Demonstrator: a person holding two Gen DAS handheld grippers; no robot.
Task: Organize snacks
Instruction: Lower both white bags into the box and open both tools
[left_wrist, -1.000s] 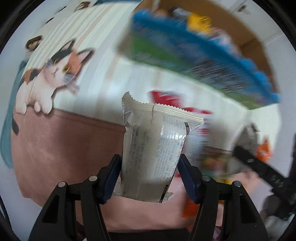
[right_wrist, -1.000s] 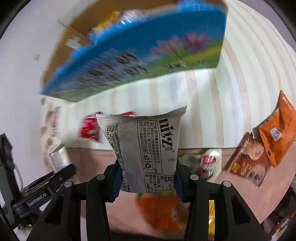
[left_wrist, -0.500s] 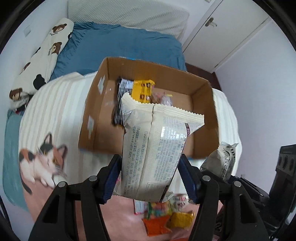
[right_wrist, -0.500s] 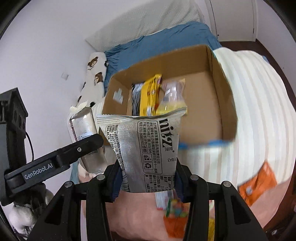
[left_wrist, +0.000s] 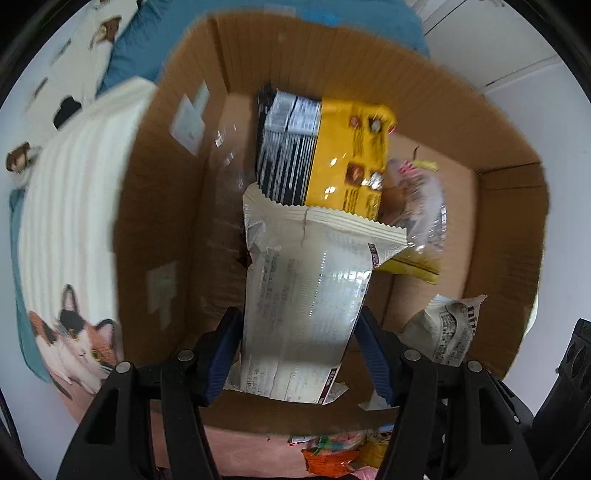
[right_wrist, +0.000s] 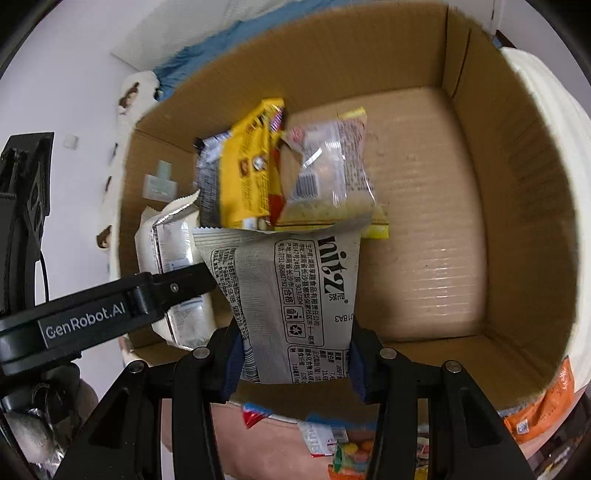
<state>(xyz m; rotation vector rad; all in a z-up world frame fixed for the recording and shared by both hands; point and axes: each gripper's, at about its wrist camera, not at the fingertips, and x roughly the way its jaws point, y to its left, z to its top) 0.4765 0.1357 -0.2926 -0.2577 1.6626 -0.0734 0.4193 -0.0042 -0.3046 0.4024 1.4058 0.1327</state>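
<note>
1. Bedroom setting: a striped blanket (left_wrist: 74, 206) with a cat print covers the bed, and loose snacks lie on it beyond the near edge.
2. On it sits an open cardboard box (right_wrist: 436, 229), its right half bare.
3. Inside, to the left, a yellow pack (right_wrist: 251, 173), a dark pack (left_wrist: 284, 155) and a clear bag (right_wrist: 328, 173) lie in a stack.
4. Left gripper (left_wrist: 295, 354) is clamped on a cream pouch (left_wrist: 306, 295), hanging over the box's left side.
5. Right gripper (right_wrist: 291, 358) pinches a grey pouch (right_wrist: 291, 284) (marked "mitz") just above the stack's near end.
6. To do this well, I'd lower each pouch close to the floor beside the stack, lay it flat, then let go, keeping the two tools apart (they are close).
</note>
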